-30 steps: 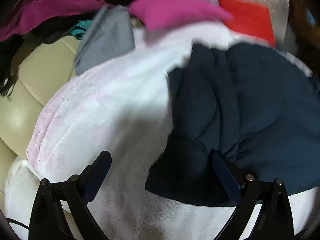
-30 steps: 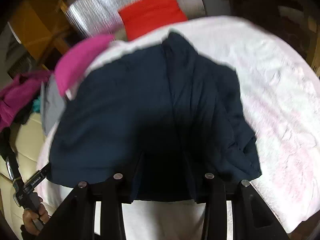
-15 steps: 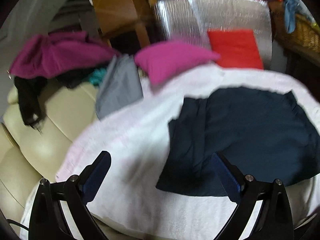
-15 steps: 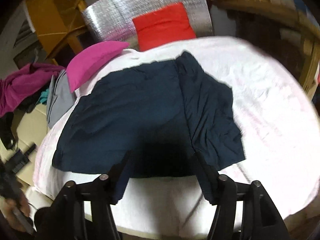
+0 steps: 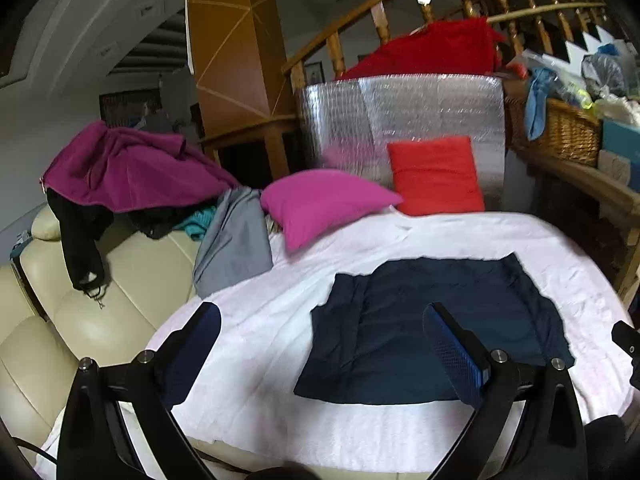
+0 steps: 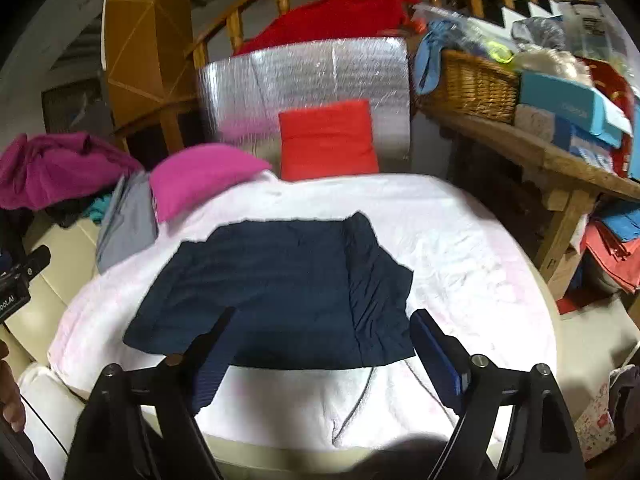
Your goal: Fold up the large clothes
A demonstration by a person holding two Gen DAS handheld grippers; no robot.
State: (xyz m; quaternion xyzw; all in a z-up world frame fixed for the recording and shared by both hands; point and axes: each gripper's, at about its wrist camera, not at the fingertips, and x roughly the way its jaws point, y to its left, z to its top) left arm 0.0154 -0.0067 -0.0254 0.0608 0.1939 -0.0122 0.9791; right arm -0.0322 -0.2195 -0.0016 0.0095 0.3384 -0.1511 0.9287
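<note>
Right wrist view: navy garment (image 6: pixel 280 288), folded flat, on white blanket (image 6: pixel 460 248), ahead of and below right gripper (image 6: pixel 320 356). Jaws just been opening, now wide apart, nothing between. Left gripper (image 5: pixel 320 360) jaws apart, empty; garment ahead toward its right jaw. Long axis crosswise; narrow folded strips at both ends.

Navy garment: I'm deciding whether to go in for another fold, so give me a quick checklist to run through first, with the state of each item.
1. Navy garment lies flat on the white blanket: ok.
2. Left gripper open, nothing between its fingers: ok.
3. Right gripper, jaws just opening, holds nothing: ok.
4. Pink pillow apart from the garment: ok.
5. Garment's edges squared: not ok, right flap creased.
6. Underside layers smooth: cannot tell.
</note>
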